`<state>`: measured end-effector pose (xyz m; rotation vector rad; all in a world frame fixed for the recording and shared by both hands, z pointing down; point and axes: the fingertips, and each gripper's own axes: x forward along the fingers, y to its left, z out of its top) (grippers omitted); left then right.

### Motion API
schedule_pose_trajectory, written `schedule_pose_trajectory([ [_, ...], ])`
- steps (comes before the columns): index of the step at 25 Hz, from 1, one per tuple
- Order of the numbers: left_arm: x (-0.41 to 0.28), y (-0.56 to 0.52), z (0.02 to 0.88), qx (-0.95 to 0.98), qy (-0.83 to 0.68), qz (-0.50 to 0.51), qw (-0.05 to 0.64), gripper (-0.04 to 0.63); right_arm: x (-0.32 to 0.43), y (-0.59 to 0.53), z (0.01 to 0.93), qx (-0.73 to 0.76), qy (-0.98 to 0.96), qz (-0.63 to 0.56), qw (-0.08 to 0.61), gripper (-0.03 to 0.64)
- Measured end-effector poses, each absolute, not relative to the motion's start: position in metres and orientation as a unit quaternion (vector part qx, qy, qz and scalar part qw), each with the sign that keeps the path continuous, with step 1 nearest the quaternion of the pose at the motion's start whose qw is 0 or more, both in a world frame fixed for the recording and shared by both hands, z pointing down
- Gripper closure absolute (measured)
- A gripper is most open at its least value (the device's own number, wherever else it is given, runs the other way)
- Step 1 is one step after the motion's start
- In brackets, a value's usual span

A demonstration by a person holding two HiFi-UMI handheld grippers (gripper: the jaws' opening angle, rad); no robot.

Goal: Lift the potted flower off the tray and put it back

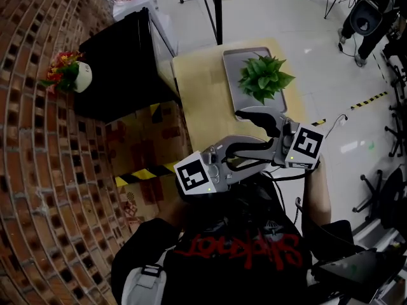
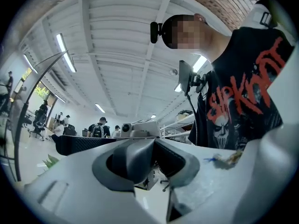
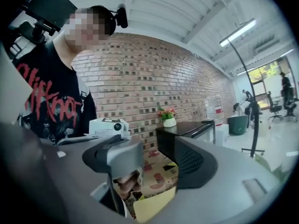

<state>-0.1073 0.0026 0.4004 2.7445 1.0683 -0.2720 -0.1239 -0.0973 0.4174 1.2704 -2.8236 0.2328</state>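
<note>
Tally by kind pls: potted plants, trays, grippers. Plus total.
Potted plants: 2 (green plant on the tray; flowering plant on the black cabinet)
Trays: 1
Grippers: 2 (left gripper, right gripper)
Total: 5

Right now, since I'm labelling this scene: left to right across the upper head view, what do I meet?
White pot of red flowers → black stand → green potted plant → striped floor tape
</note>
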Motion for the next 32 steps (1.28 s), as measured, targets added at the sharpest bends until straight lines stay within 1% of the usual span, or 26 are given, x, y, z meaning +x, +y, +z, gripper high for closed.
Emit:
schedule_pose_trajectory([
  [3,-0.108,-0.008,0.394,0.923,0.348,-0.110,0.125,0.454,-0.110,-0.113,0.423,0.468,-0.876,0.110,0.037,0.130],
  [5,-0.110,-0.015,0.389,0.921,0.342,-0.123,0.137,0.454,-0.103,-0.122,0.422,0.497,-0.858,0.120,0.054,0.025],
  [7,-0.111,-0.017,0.387,0.924,0.341,-0.121,0.119,0.454,-0.104,-0.126,0.416,0.499,-0.859,0.102,0.051,0.025],
  [10,-0.108,-0.018,0.389,0.935,0.332,-0.099,0.077,0.454,-0.105,-0.130,0.407,0.484,-0.872,0.065,0.024,0.025],
  [14,-0.105,-0.032,0.394,0.949,0.303,-0.076,0.046,0.454,-0.110,-0.144,0.401,0.453,-0.891,0.036,-0.005,0.025],
  [16,-0.103,-0.040,0.397,0.951,0.295,-0.070,0.055,0.454,-0.110,-0.152,0.405,0.445,-0.894,0.041,-0.021,0.026],
  [20,-0.104,-0.048,0.400,0.948,0.296,-0.078,0.089,0.454,-0.109,-0.159,0.420,0.451,-0.889,0.075,-0.024,0.026],
  [25,-0.087,-0.058,0.394,0.955,0.267,-0.094,0.085,0.454,-0.100,-0.168,0.419,0.424,-0.902,0.084,-0.010,0.026],
  [29,-0.087,-0.065,0.400,0.962,0.246,-0.083,0.079,0.454,-0.105,-0.175,0.425,0.403,-0.911,0.080,-0.032,0.026],
  [32,-0.084,-0.071,0.400,0.965,0.233,-0.095,0.081,0.454,-0.105,-0.181,0.428,0.392,-0.916,0.083,-0.024,0.026],
])
